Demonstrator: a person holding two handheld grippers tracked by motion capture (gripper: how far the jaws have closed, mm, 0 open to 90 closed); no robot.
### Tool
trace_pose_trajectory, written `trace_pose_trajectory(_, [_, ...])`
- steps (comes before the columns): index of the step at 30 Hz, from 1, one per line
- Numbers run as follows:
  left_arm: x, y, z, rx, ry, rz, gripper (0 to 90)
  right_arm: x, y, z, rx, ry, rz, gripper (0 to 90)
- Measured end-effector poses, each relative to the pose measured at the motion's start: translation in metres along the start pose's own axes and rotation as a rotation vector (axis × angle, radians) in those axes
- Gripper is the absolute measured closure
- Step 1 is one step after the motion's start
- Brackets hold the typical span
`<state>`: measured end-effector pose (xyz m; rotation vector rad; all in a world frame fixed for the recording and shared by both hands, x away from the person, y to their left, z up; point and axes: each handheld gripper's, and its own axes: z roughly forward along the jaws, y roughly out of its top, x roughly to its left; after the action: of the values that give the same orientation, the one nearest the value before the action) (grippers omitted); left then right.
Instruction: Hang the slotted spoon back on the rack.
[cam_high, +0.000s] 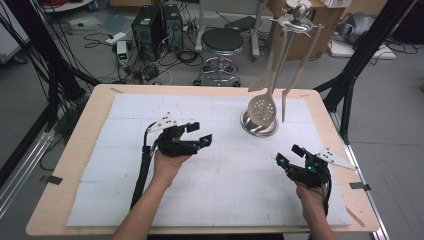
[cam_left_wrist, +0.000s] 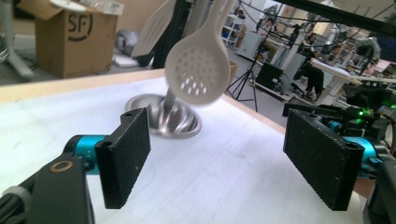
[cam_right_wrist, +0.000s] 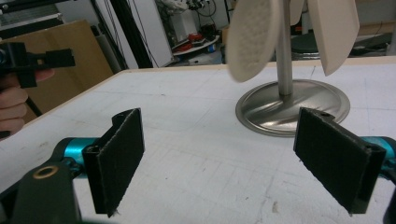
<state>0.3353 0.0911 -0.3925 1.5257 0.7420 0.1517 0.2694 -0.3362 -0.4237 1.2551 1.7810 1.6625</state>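
A steel utensil stand (cam_high: 259, 126) rises from a round base at the table's far middle. A white perforated skimmer (cam_high: 263, 110) hangs from it beside a slotted turner (cam_high: 261, 82) and a fork (cam_high: 295, 80). My left gripper (cam_high: 201, 132) is held left of the stand, open, nothing between its jaws. In the left gripper view the skimmer (cam_left_wrist: 198, 72) hangs ahead over the base (cam_left_wrist: 170, 119), beyond the open left gripper (cam_left_wrist: 224, 154). My right gripper (cam_high: 288, 154) is near the front right, open and empty. The right gripper (cam_right_wrist: 219, 163) faces the stand's base (cam_right_wrist: 292, 105) and the skimmer (cam_right_wrist: 252, 39).
A white mat (cam_high: 150, 200) covers most of the wooden table (cam_high: 75, 150). A round stool (cam_high: 221, 42), computer towers (cam_high: 150, 25) and cables lie on the floor beyond the far edge. Black frame posts (cam_high: 360, 60) stand at the right.
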Motion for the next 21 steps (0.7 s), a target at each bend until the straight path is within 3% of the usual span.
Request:
trace_pose_trajectory(4, [0.006,-0.007,-0.015,0.010,0.033,0.012,22.3,0.000,-0.001,0.001,0.006,-0.002,0.005,15.5])
trace_pose_trajectory(10, [0.012,-0.031,-0.036,-0.004,0.059,-0.014,22.6,0.000,-0.002,0.003,0.007,0.008,0.000,15.4])
trace_pose_trajectory(14, [0.018,-0.046,-0.051,-0.008,0.082,-0.054,23.0,-0.001,-0.002,0.004,0.008,0.010,0.024,15.4])
trace_pose_trajectory(21, [0.020,-0.049,-0.071,-0.017,0.110,-0.125,23.0,0.000,-0.002,0.005,0.011,0.015,0.023,15.4])
